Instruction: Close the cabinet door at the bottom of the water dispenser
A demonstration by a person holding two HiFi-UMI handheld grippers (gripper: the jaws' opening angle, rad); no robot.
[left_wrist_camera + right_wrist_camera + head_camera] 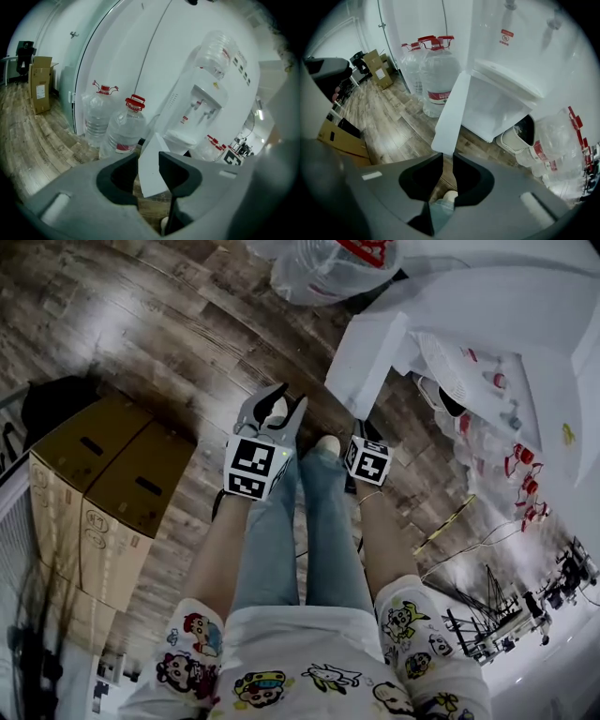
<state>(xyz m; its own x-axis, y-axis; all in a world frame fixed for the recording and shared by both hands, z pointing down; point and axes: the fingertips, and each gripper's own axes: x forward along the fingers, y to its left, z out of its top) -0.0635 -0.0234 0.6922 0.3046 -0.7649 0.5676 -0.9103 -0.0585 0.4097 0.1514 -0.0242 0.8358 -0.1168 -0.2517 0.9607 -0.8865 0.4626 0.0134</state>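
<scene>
The white water dispenser point(201, 103) point(511, 51) stands against the wall, and its bottom cabinet door point(370, 352) point(451, 110) hangs open, edge-on toward me. In the head view my left gripper point(289, 399) hovers over the floor, left of the door's near corner and apart from it. Its jaws stand open point(148, 157), and the door point(150, 176) shows through the gap, farther off. My right gripper point(367, 430) points steeply down just short of the door's near corner. Its jaws point(448, 157) leave a narrow gap with nothing between them.
Large water bottles point(123, 131) point(438, 79) stand on the wood floor left of the dispenser, more bottles point(562, 140) and a white bin point(520, 133) on its other side. Cardboard boxes point(103, 493) sit at my left. My legs point(300, 531) are below the grippers.
</scene>
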